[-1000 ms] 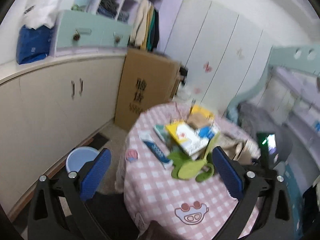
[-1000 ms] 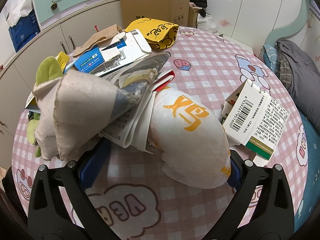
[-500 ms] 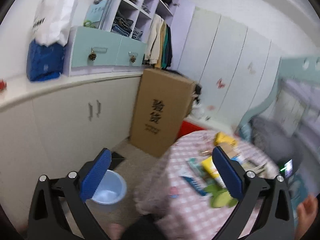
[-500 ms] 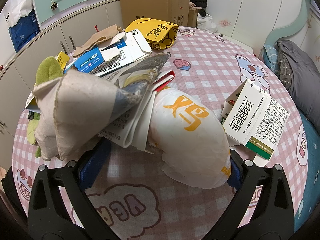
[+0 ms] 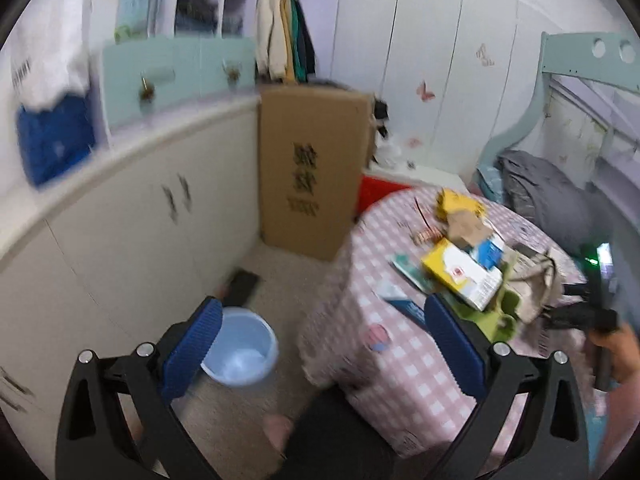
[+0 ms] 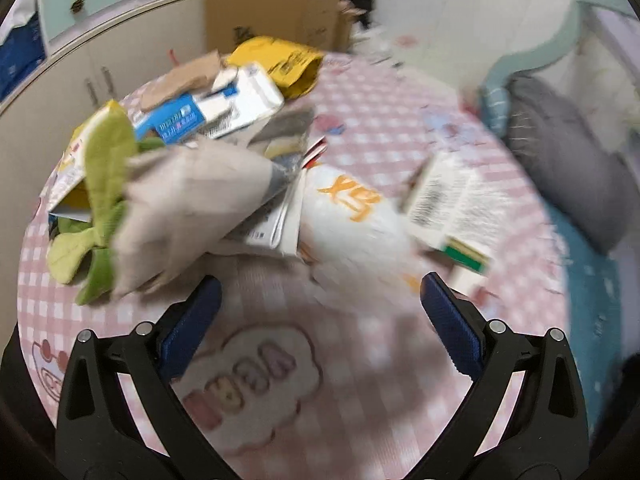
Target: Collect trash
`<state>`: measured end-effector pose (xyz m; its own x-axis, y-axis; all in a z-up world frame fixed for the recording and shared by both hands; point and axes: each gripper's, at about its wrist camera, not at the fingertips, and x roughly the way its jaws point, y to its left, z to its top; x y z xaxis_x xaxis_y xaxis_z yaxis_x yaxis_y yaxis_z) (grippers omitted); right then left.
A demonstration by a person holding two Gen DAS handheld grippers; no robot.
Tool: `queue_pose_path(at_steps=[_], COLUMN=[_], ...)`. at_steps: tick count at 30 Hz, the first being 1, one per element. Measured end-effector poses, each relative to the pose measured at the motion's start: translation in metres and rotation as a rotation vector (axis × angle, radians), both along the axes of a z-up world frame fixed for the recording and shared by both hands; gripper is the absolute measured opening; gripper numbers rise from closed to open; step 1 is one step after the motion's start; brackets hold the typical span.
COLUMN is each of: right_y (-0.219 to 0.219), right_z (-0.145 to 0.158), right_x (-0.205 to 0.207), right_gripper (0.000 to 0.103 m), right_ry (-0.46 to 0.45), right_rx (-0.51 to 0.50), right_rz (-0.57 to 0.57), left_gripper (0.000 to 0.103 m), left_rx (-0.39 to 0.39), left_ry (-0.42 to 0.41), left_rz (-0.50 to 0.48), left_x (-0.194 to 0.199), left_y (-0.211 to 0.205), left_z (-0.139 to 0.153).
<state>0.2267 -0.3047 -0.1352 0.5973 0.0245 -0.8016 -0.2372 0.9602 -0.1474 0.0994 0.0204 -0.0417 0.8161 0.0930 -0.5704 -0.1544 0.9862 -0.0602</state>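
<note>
Left gripper (image 5: 320, 344) wide open, empty, above floor between bucket (image 5: 240, 354) and table (image 5: 404, 376) edge. Right gripper (image 6: 320, 320) wide open, empty; trash pile (image 6: 224, 184) blurred.

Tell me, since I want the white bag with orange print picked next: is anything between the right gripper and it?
Nothing visible. The right gripper is open above bare tablecloth, and the white bag lies just ahead; only the folded papers overlap its left edge.

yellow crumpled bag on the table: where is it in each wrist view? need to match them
Left wrist: yellow bag lies at the far edge of the checked table, right of centre.
Right wrist: yellow bag is at top centre, behind the pile.
Shared landmark: the tall cardboard box behind the table.
</note>
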Motion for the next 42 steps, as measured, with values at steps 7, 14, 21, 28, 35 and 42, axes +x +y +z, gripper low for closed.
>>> queue_pose_path(at_steps=[7,14,21,28,35,42], right_y=[0.035,0.110,0.141,0.154,0.159,0.161], right_z=[0.081,0.130,0.133,0.136,0.140,0.141], right_x=[-0.094,-0.193,-0.223,-0.238,-0.237,-0.236], right_gripper=[0.097,0.097,0.097,0.097,0.097,0.097], right_ry=[-0.297,-0.545,-0.642,-0.681,-0.685,-0.683], right_rx=[-0.003,0.203,0.282,0.277,0.261,0.266], right_rz=[-0.120,-0.089,-0.116,-0.116,-0.131,-0.141], left_gripper=[0.099,0.099,0.099,0.099,0.099,0.099], left_rx=[0.089,0.125,0.141,0.126,0.121,0.128], left_ry=[-0.129,-0.241,-0.291,-0.300,-0.296,-0.294], left_rz=[-0.014,-0.045,-0.075,-0.078,-0.083,-0.096], left_x=[-0.025,-0.054,-0.076,-0.084,-0.084,-0.083], left_y=[-0.009,-0.017,-0.016,-0.008,-0.003,-0.005], left_z=[0.040,0.065,0.076,0.079,0.083,0.085])
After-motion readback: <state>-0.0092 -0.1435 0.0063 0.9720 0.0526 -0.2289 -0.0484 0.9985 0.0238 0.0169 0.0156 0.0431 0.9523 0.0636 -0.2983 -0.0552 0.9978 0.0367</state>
